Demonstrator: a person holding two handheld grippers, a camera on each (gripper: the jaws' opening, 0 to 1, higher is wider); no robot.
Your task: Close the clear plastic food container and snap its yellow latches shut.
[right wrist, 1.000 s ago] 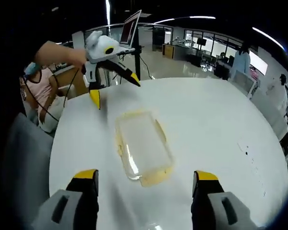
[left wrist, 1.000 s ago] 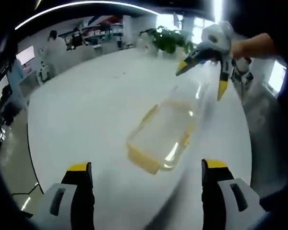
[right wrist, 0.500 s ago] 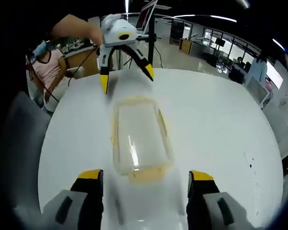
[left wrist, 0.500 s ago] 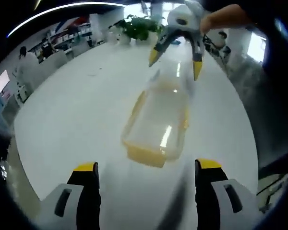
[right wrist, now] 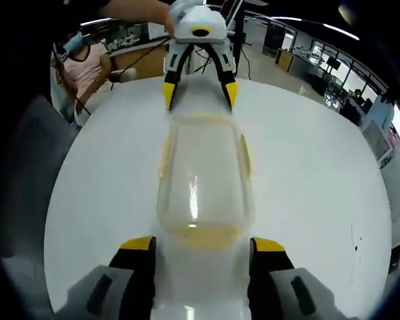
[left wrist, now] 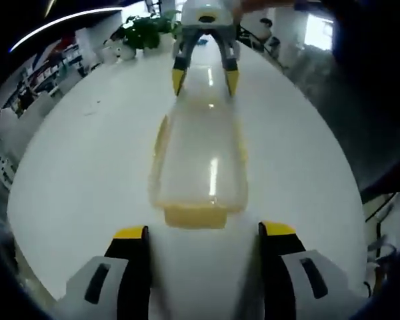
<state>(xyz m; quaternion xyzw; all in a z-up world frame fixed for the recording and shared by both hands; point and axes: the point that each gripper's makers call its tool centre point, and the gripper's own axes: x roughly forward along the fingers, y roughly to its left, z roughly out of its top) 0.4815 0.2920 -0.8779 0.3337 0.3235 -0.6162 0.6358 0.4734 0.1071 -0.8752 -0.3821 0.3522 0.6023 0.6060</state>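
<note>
The clear plastic container (left wrist: 200, 163) lies lengthwise on the round white table (left wrist: 87, 167), its lid resting on top. A yellow end latch (left wrist: 193, 215) faces my left gripper (left wrist: 203, 233), which stands open just short of it. Yellow side latches (left wrist: 161, 137) run along the long edges. My right gripper (left wrist: 204, 79) stands open at the container's far end. In the right gripper view the container (right wrist: 203, 177) shows its near yellow latch (right wrist: 203, 235) just ahead of my open right gripper (right wrist: 202, 245). The left gripper (right wrist: 199, 93) straddles the far end there.
The white table (right wrist: 100, 200) spreads wide on both sides of the container. A potted plant (left wrist: 141, 30) stands beyond the table's far edge. A seated person (right wrist: 87, 63) is behind the table at the upper left of the right gripper view.
Both grippers have swung round to line up with the container's short ends and come closer to it. The container has stayed put on the table.
</note>
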